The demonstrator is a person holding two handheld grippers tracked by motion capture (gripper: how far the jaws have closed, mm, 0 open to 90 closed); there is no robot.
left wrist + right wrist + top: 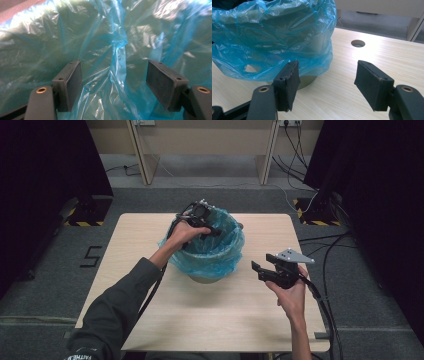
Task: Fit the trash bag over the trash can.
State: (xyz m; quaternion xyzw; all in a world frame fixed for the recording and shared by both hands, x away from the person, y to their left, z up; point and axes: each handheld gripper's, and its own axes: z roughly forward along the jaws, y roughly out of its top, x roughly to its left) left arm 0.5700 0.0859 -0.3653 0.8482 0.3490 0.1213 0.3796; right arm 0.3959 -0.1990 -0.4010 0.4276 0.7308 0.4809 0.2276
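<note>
A small grey bin (204, 278) lined with a blue plastic bag (220, 255) stands on the wooden table (150, 320), a little behind its middle. My left gripper (216, 231) reaches over the bin's back-left rim and points inside. In the left gripper view the left gripper (113, 66) is open, and a crease of the bag (117, 50) runs down between the pads (75, 80) without touching them. My right gripper (259, 270) hovers open to the right of the bin, pointing at it. The right gripper view has the right gripper (327, 65) apart from the bag (274, 37) and the bin's base (308, 81).
A round cable hole (358, 43) is cut into the table behind the bin. Cables (325, 300) trail off the table's right edge. Dark curtains flank the table, and desk legs (140, 155) stand on the grey floor behind it.
</note>
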